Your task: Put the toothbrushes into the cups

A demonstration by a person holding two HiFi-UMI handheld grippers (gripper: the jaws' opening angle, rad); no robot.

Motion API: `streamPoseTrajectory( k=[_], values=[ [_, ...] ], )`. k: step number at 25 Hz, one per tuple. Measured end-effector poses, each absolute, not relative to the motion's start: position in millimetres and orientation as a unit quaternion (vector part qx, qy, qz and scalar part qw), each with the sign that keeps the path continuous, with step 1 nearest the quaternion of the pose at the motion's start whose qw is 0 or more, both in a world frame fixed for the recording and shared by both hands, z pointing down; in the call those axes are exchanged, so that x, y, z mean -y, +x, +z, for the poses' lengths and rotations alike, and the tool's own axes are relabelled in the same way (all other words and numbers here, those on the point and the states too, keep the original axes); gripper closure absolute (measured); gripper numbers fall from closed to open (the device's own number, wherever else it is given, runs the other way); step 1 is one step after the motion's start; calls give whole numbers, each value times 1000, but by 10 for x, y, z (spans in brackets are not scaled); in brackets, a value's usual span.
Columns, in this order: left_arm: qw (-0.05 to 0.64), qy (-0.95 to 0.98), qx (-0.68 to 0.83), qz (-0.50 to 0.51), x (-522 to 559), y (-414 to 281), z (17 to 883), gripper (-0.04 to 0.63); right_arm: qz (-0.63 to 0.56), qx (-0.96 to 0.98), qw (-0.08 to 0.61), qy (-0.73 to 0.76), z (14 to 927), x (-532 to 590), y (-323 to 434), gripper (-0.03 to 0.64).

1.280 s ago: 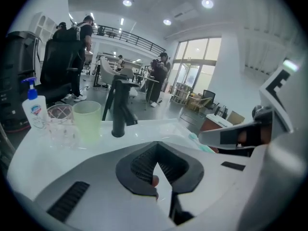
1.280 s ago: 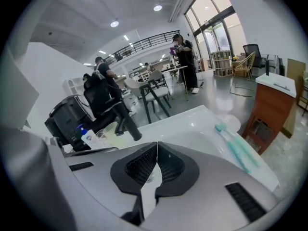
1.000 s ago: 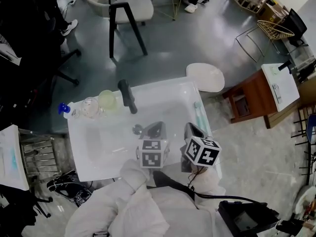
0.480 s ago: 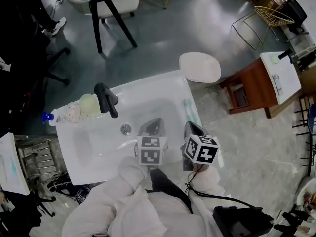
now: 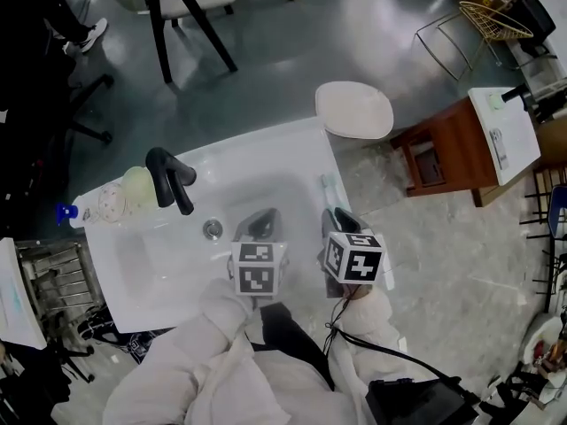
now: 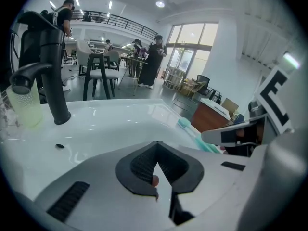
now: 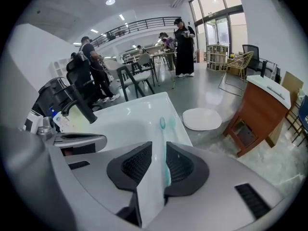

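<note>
Left gripper view shows the left gripper point(image 6: 158, 163) with its dark ribbed pads almost together. Only a thin wedge of white basin shows between them, and nothing is held.

In the right gripper view the right gripper point(image 7: 159, 150) has a wider slot between the same ribbed pads. A teal toothbrush handle runs along the slot close to one pad. Whether the pads touch it cannot be told, and the slot is wider than the handle.

In the head view both grippers hang over the near part of a glossy white sink point(image 5: 151, 273) with rounded corners. They are on the near side of the matte black faucet point(image 5: 170, 177), with the left gripper point(image 5: 257, 224) over the basin. The round metal drain point(image 5: 213, 228) lies between it and the faucet.

The right gripper point(image 5: 341, 220) is at the narrow flat rim farthest from the faucet. There the two toothbrushes point(image 5: 330, 189) lie side by side along the edge, heads pointing away from the person. The floor drops off just past them.

The basin between faucet and grippers is smooth and open. Just beyond the faucet, touching each other, stand a pale green translucent cup point(image 5: 137, 184) and a clear patterned cup point(image 5: 111, 200). A blue-capped bottle point(image 5: 64, 212) is farther out at the corner. What the cups hold cannot be made out.
</note>
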State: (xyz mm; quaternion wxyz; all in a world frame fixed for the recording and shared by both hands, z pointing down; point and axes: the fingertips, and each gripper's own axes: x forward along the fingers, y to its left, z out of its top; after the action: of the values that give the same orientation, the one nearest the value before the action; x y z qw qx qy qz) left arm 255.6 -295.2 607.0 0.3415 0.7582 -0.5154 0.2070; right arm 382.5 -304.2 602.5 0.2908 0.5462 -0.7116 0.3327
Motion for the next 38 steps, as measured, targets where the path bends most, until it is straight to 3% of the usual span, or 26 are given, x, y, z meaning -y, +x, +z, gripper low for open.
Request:
streamPoseTrajectory(
  k=[2, 10, 24, 38],
  values=[
    [344, 756, 516, 208, 2950, 2543, 6095, 591, 331, 713, 302, 540, 6056, 3072, 3817, 534],
    [352, 748, 521, 212, 2984, 2451, 6185, 591, 309, 707, 373, 516, 6231, 3200, 3802, 532],
    [357, 743, 525, 211, 2952, 2296, 6177, 591, 295, 680, 440, 507, 6343, 3213, 3780, 563],
    [342, 747, 532, 206, 2772, 2021, 5984, 591, 293, 687, 403, 530, 6069, 3107, 3598, 569]
  ],
)
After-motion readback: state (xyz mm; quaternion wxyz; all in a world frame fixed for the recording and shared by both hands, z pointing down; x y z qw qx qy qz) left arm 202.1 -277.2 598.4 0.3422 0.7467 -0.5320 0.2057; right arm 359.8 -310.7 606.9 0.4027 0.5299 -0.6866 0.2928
